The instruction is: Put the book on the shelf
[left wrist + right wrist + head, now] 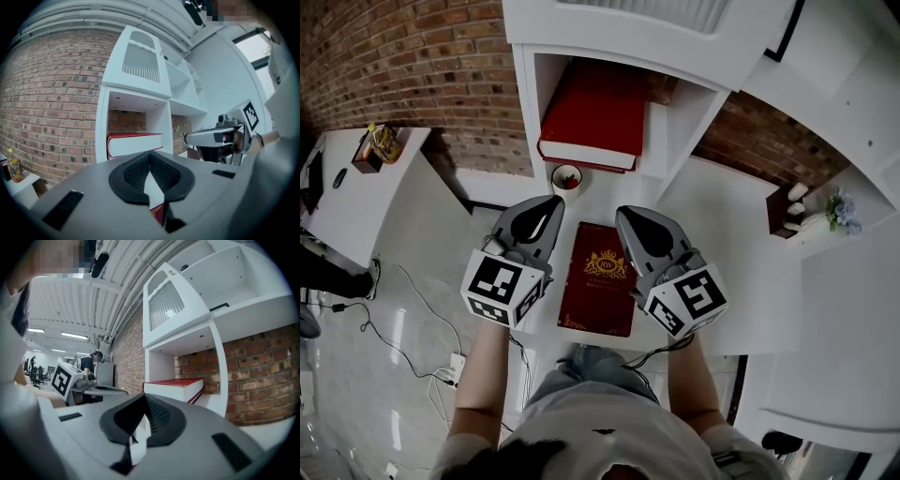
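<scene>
Left tool (553,202): closed, the jaws meet at the tips and nothing is between them. It hovers over the bench.
Right tool (624,216): closed too, and empty. It sits level with your left tool.
Between the tools: the dark red hardcover book with a gold crest (600,279) lies flat on the white bench (717,234). One long edge runs just inside each tool, and neither tool seems to touch it.
Just ahead of the tips: a small white cup with something red inside (567,178) stands beyond the book's far edge, nearer your left tool.
Further ahead: in the white shelf unit (525,103), the lower compartment already holds a large bright red book with a white page block (595,112), lying flat.
Step in hand: the grasp, by my reading; the book is not yet picked up.
Doing it well: open both tools before you come down. The book lies flat, so slide a lower jaw under each long edge and close evenly on both sides so it lifts level.
Carrying: lift clear of the cup, or pass to its right.
Placing: aim for the gap above the large red book. Whether there is room beside it cannot be judged from here.
</scene>
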A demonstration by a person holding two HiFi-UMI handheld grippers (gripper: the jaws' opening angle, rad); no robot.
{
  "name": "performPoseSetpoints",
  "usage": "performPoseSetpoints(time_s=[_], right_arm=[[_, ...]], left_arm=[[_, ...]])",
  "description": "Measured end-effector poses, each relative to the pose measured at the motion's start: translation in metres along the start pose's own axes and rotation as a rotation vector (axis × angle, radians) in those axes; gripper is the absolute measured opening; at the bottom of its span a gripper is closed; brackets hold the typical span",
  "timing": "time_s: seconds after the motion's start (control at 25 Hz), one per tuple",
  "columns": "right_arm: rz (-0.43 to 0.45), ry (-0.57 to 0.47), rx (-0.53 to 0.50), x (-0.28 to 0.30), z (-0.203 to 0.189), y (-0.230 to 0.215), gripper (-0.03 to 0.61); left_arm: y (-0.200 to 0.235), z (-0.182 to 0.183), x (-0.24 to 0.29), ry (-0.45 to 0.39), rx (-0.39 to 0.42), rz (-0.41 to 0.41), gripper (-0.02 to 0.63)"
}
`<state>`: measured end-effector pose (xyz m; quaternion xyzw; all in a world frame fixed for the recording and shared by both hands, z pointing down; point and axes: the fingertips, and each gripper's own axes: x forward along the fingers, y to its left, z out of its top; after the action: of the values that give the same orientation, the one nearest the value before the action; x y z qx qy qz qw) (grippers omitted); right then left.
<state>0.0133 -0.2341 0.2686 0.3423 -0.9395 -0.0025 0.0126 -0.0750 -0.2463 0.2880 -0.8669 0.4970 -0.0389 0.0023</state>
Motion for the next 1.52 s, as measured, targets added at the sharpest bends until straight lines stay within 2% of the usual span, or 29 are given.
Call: performPoseSetpoints(time_s=[0.12, 0.52, 1.08, 1.52], right_arm=[[-0.007, -0.003, 0.003, -0.008, 0.001, 0.008, 0.009], [-0.043, -0.024, 0.004, -0.036, 0.008, 0.037, 0.009], [-0.078, -0.051, -0.004, -0.069, 0.016, 0.073, 0.009], [-0.109, -0.062, -0.002, -0.097, 0.016, 0.096, 0.009]], left_arm=[[-0.015, 0.001, -0.005, -0.011, -0.026, -0.037, 0.012], [-0.061, 0.011, -0.030, -0.031, -0.031, -0.146, 0.012], [-0.096, 0.030, -0.067, -0.078, -0.017, -0.223, 0.011], [-0.125, 0.027, -0.089, -0.083, -0.025, -0.280, 0.012]])
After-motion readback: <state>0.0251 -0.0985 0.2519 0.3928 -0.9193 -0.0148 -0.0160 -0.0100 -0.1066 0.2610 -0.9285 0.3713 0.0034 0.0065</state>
